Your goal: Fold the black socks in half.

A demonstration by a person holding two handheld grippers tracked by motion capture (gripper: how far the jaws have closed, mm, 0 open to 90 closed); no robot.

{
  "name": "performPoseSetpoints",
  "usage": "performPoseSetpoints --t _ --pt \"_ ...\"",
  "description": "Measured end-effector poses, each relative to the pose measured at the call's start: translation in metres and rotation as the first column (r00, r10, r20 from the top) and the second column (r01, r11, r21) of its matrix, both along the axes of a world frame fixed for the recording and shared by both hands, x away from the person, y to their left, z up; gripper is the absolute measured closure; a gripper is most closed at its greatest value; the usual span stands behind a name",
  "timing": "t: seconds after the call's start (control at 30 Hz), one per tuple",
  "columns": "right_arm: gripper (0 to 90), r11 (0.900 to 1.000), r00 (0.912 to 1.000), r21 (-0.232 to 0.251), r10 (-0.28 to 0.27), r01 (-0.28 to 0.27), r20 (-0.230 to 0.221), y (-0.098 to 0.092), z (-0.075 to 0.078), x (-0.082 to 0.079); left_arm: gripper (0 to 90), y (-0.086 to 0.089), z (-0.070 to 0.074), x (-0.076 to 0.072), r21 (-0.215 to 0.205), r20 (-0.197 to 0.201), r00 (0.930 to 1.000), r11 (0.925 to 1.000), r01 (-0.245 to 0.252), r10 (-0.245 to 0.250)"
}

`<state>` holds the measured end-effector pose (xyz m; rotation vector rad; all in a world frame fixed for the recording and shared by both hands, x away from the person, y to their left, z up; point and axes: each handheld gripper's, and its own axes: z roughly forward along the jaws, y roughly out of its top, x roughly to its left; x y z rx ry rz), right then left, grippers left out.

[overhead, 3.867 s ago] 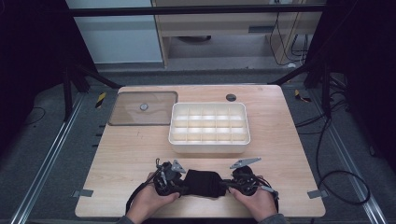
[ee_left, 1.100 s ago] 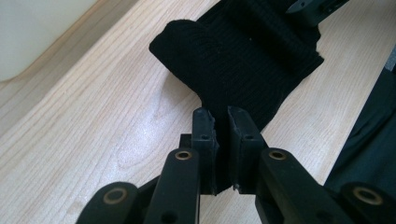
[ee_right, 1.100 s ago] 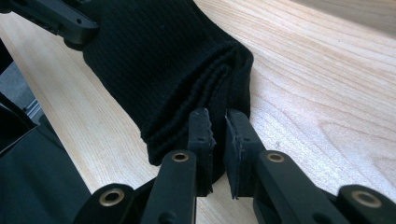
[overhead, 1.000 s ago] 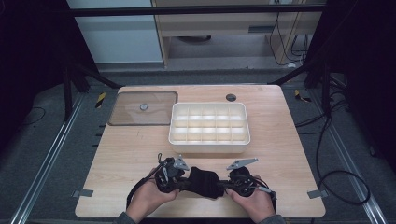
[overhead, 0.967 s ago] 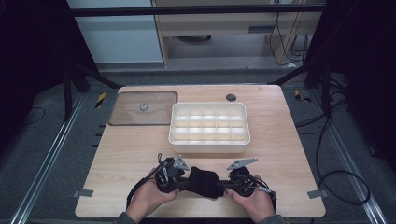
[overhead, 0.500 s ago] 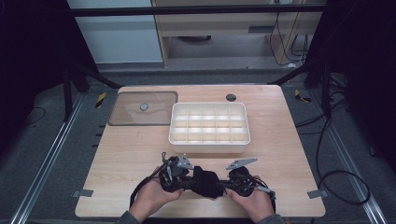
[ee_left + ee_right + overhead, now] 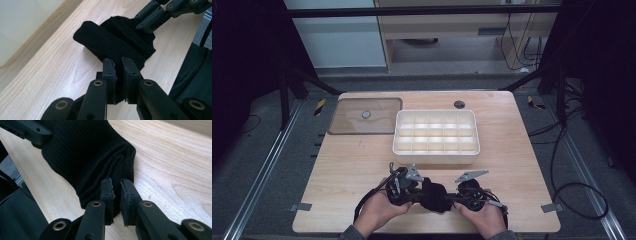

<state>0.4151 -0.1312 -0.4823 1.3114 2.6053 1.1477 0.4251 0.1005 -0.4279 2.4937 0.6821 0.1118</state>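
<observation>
High view: a black knitted fabric piece (image 7: 434,194) lies at lower centre on the light wooden table (image 7: 522,165), between the left gripper (image 7: 412,187) and right gripper (image 7: 457,196). Above it stands a white compartmented plastic tray (image 7: 436,136); a clear brownish lid (image 7: 364,116) lies at upper left. Both hands are cut off at the bottom edge.

Left gripper view: jaws narrow, pinching the fabric's edge; the tray shows blurred at upper left.

Right gripper view: jaws narrow, clamped on the fabric's folded hem. No writing legible.

Left gripper (image 7: 412,184) and right gripper (image 7: 451,196): black linkage jaws, brass-coloured pivot pins, grey three-cornered top plates, black cables trailing. Person wears grey sleeves (image 7: 349,233).
</observation>
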Motion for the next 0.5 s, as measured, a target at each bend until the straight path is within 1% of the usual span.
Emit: performPoseSetpoints --t 0.3,0.5 --pt "81.3 1.000 1.0000 -0.003 0.004 -0.004 -0.002 0.0012 0.0004 -0.0002 81.6 -0.0037 0.0007 -0.0002 0.001 0.002 1.0000 1.0000 0.008 -0.008" --pt "81.3 1.000 1.0000 0.000 0.001 -0.001 -0.004 0.0020 0.0009 0.0000 81.6 -0.0053 0.0011 0.0012 0.010 0.007 0.9999 0.9998 0.015 -0.015"
